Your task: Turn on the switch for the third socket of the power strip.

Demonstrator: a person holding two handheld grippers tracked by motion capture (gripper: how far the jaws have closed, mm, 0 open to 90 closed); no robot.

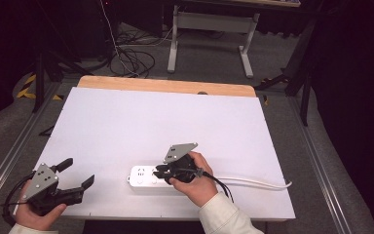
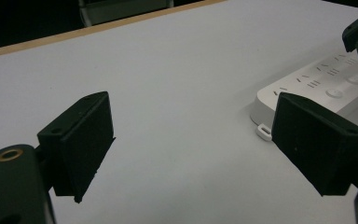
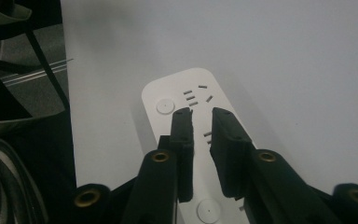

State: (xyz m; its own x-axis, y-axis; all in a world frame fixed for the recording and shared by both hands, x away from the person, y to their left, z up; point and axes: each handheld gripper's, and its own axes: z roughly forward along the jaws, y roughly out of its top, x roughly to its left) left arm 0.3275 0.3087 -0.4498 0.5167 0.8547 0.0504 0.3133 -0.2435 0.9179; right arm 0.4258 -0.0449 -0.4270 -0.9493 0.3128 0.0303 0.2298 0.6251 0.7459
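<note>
The white power strip [image 1: 148, 176] lies flat near the front edge of the surface [image 1: 151, 117], a little right of the middle, with its long axis running along that edge: its rounded free end points toward the left edge, and its white cable [image 1: 253, 182] leaves the other end toward the right edge. The right gripper [image 1: 159, 171] hangs directly over the strip, pointing along its length toward the free end; in the right gripper view [image 3: 201, 116] its jaws stand nearly closed, a narrow slit between them and nothing held, poised above the socket slots and the round buttons [image 3: 165, 106] on the strip's top face. I judge this to be the approach step, with the gripper lined up over the strip before pressing a button or taking hold. The next move calls for a short, steady descent onto the chosen button, or for widening the jaws first if the body is to be grasped across its width. The left gripper [image 1: 73, 173] waits near the front left corner, jaws spread wide and empty, aimed toward the strip's free end [image 2: 279, 95].
</note>
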